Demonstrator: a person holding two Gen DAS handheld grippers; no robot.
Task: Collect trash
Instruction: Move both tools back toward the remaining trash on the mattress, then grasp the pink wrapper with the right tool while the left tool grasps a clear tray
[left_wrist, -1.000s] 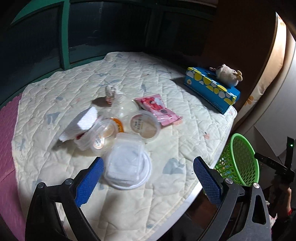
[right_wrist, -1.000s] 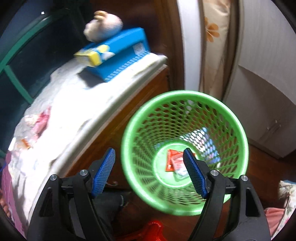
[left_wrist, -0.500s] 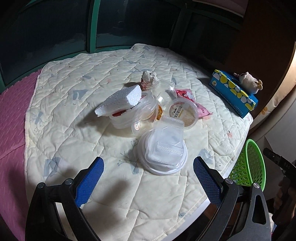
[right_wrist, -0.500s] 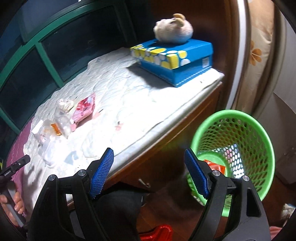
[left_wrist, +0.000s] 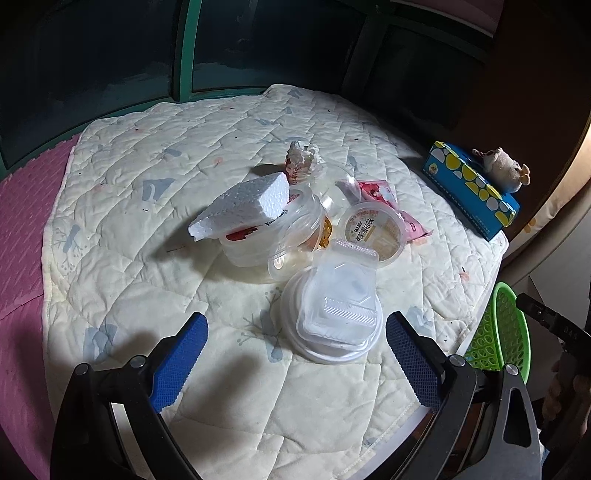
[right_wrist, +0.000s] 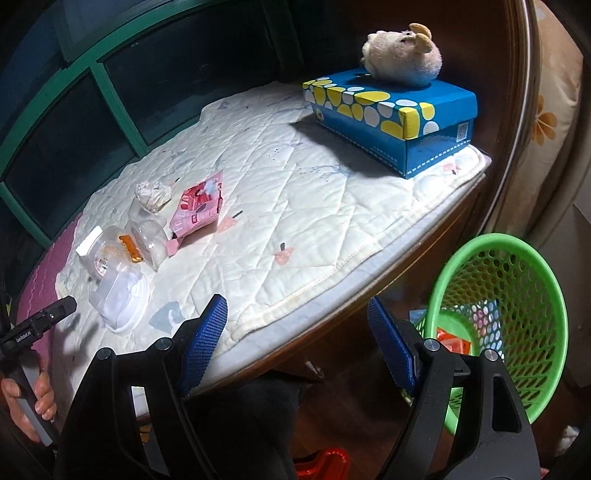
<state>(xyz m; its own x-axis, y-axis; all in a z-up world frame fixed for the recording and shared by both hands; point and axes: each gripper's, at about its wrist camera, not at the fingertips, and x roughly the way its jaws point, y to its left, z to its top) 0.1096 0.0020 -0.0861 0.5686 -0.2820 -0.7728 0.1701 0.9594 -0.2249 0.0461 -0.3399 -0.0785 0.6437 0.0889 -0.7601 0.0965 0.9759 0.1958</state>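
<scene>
Both claws, left claw (left_wrist: 295, 354) and right claw (right_wrist: 295, 343), gape wide, empty. Straddle the clear plastic clamshell box (left_wrist: 338, 301) squarely. Grip gently; it crushes.

You're working in a dim room: one bright pool falls on the quilted pad (left_wrist: 229, 155) at frame centre, and the corners sink to black. The foam slab (left_wrist: 243, 203) throws a hard shadow leftward. Fisheye bends the window frame (right_wrist: 110, 88) along the upper left. Focus stays crisp; no blur.

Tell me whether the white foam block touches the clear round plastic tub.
Touching. The left wrist view shows the white foam block resting tilted on the clear round plastic tub.
</scene>
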